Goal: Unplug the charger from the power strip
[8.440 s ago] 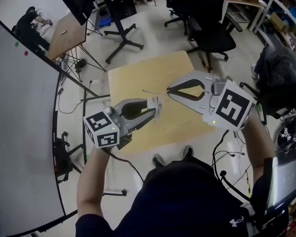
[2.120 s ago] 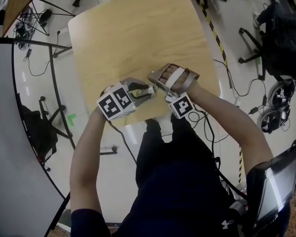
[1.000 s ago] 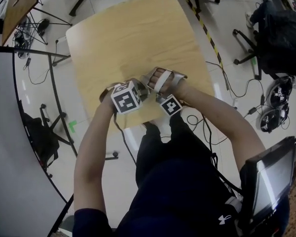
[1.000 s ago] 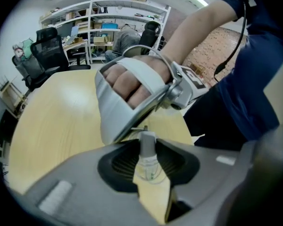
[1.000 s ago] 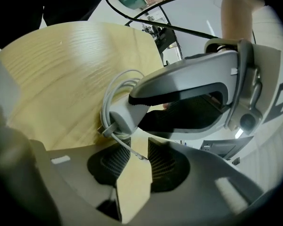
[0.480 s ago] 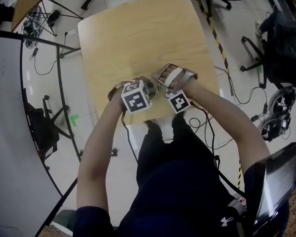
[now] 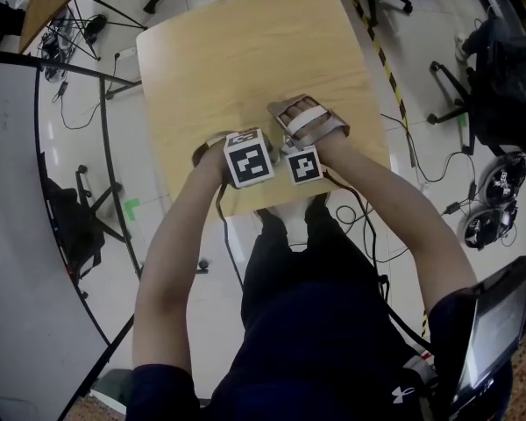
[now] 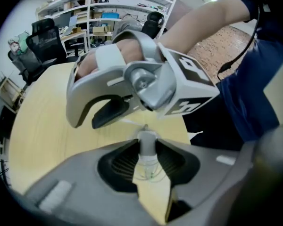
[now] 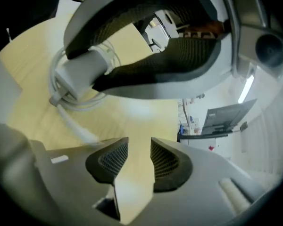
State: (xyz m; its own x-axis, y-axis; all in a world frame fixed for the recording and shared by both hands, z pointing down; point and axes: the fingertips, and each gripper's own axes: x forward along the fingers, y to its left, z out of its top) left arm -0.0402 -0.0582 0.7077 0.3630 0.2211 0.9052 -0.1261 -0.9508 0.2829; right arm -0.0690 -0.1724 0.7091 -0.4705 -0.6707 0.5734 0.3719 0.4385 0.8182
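Note:
A small white-grey charger plug with a thin white cable coiled under it stands between the pads of my left gripper, which is shut on it just above the wooden table. The right gripper view shows the same plug in the left gripper's jaws, cable loops trailing below. My right gripper sits right beside it; its jaws are opening and only bare tabletop shows between them. In the head view both marker cubes are side by side near the table's front edge. No power strip is visible.
The table's front edge runs just under the grippers, with the person's legs below it. Office chairs and floor cables lie to the right, and a dark stand to the left.
The right gripper has rolled and shifted slightly, ending closer beside the left cube. The left gripper has stayed where it was, still holding the plug.

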